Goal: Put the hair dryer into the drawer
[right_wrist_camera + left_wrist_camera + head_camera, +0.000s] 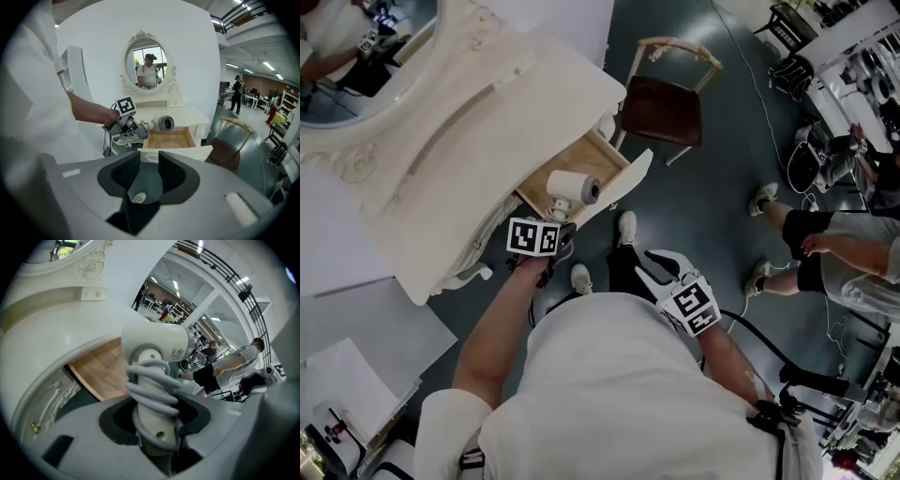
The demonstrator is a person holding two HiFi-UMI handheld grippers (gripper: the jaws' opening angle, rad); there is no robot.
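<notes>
Lower right of centre in the head view, close to the shirt: right gripper, spread, nothing between the jaws. Left of centre, further out: left gripper pinching the dryer by its handle, cord coiled round it. Dryer held above the open drawer. Beyond, upper left: white bench with oval mirror. Upper centre: brown chair.

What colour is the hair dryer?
The hair dryer is white, its coiled cord pale grey; the left gripper view shows it best.
</notes>
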